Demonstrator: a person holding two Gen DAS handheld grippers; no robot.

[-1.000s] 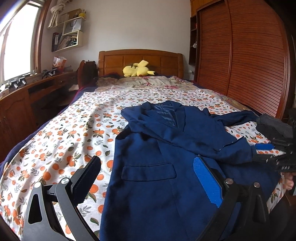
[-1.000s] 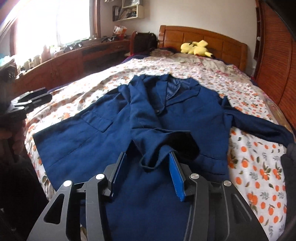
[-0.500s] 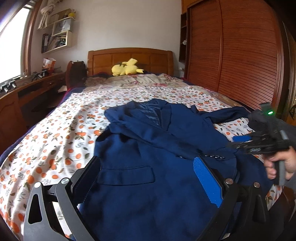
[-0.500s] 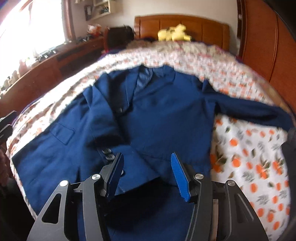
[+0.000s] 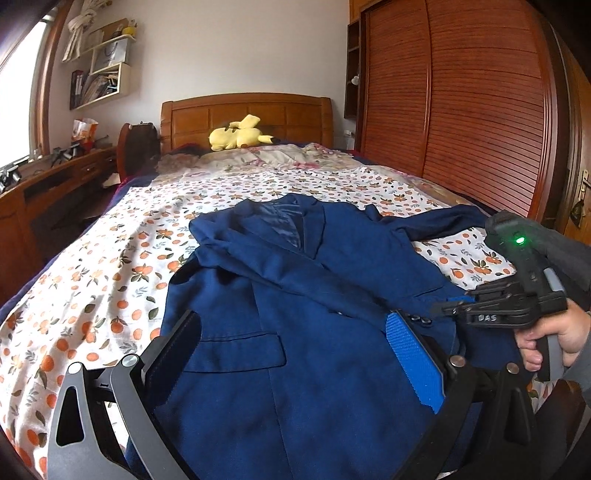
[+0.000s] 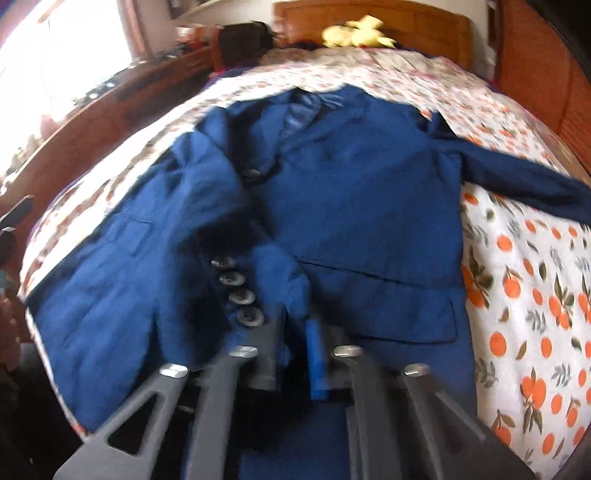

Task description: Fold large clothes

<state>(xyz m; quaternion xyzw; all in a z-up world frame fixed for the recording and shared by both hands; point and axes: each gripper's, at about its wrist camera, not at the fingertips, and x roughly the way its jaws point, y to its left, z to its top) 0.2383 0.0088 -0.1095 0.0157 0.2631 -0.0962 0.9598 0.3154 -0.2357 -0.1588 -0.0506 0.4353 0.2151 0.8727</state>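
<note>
Here, right gripper (image 6: 293,332) just closed on jacket (image 6: 369,192) cuff, bedspread (image 6: 524,280) beside.

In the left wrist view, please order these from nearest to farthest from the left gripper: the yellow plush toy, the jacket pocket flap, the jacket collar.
1. Jacket pocket flap, just ahead of the left gripper.
2. Jacket collar, mid-bed.
3. Yellow plush toy, by the headboard.

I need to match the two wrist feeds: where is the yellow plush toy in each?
Left wrist: the yellow plush toy lies left of centre, in the upper half, against the wooden headboard.
Right wrist: it sits blurred at the top edge, right of centre.
Shared landmark: the navy blue jacket spread on the orange-print bedsheet.
</note>
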